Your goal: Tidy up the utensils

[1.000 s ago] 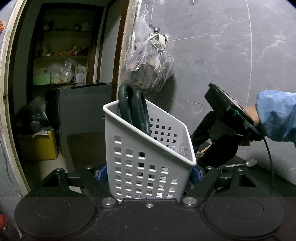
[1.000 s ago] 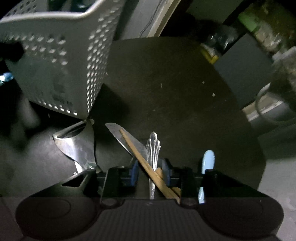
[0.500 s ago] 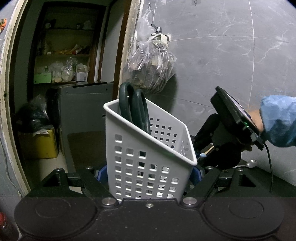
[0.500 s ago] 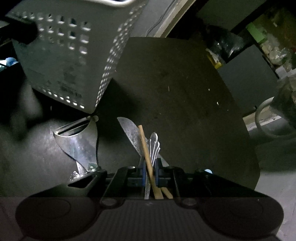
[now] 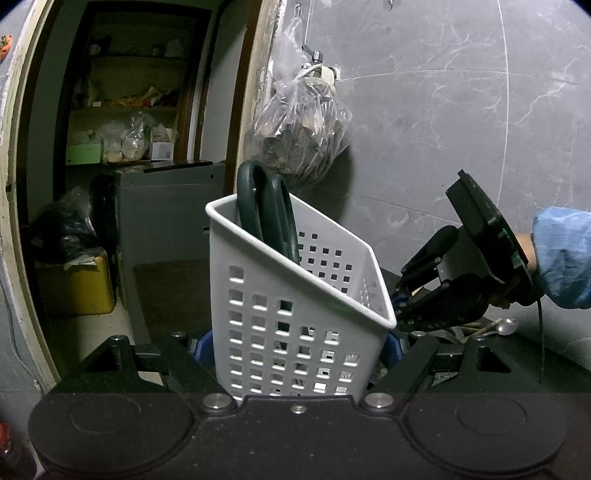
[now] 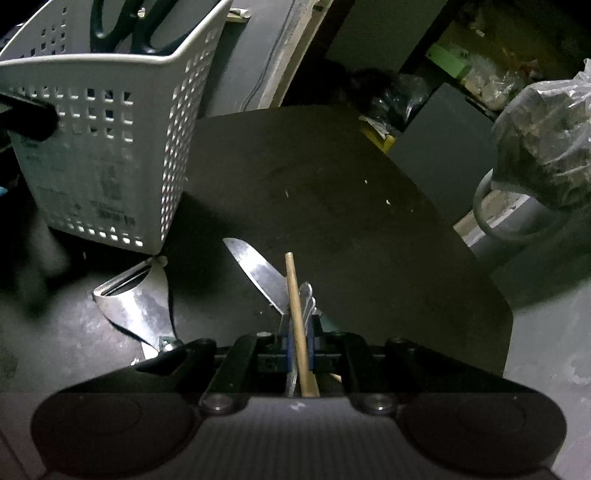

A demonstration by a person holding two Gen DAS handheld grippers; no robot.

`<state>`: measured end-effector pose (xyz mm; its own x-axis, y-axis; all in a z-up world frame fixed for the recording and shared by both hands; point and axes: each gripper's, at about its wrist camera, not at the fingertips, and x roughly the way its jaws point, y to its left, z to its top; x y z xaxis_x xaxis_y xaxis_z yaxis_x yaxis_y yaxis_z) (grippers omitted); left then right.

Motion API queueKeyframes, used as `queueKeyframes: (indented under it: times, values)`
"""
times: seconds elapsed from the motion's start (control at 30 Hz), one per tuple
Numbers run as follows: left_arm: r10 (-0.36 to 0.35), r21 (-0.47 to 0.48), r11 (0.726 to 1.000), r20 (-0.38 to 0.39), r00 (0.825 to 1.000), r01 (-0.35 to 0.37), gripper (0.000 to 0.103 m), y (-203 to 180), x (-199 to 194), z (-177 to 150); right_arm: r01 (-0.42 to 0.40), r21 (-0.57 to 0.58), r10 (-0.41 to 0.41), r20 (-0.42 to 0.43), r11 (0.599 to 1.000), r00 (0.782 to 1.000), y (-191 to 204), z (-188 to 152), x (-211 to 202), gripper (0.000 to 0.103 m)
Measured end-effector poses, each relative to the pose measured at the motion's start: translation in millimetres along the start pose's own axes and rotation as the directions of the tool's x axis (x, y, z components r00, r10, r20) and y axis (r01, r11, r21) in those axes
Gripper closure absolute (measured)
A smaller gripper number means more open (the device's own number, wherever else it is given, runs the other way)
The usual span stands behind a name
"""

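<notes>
My left gripper [image 5: 297, 343] is shut on a white perforated basket [image 5: 295, 295], held tilted over the dark table. Dark green scissors [image 5: 266, 214] stand in it. The right wrist view has the basket [image 6: 92, 158] at upper left, scissors [image 6: 125, 26] inside. My right gripper [image 6: 300, 347] is shut on a wooden chopstick [image 6: 294, 295] and a metal utensil handle [image 6: 308, 295]. A knife blade [image 6: 255, 266] lies just ahead, its handle end hidden under the jaws. From the left wrist, the right gripper [image 5: 402, 302] sits beside the basket's right corner, with a blue sleeve [image 5: 561, 258] behind.
A flat metal server [image 6: 136, 295] lies on the table [image 6: 369, 229] below the basket. A spoon [image 5: 506, 326] rests at the right. A plastic bag [image 5: 303, 129] hangs on the grey wall. The table's edge drops off at right beside a grey pipe [image 6: 517, 221].
The right jaws closed on the chopstick and metal handle and tilted up towards the basket. A light blue handle has left the right wrist view. The basket stayed put.
</notes>
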<state>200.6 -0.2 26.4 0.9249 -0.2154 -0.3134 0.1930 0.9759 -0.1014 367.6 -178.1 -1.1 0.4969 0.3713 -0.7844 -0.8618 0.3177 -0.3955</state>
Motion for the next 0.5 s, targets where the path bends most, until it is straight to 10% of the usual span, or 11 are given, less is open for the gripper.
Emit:
queueKeyframes:
  times: [0.5]
  values:
    - [-0.001,-0.001,1.000,0.000,1.000,0.001,0.020,1,0,0,0.045,0.256,-0.081,0.134,0.966,0.988,-40,-16,-21,0.095]
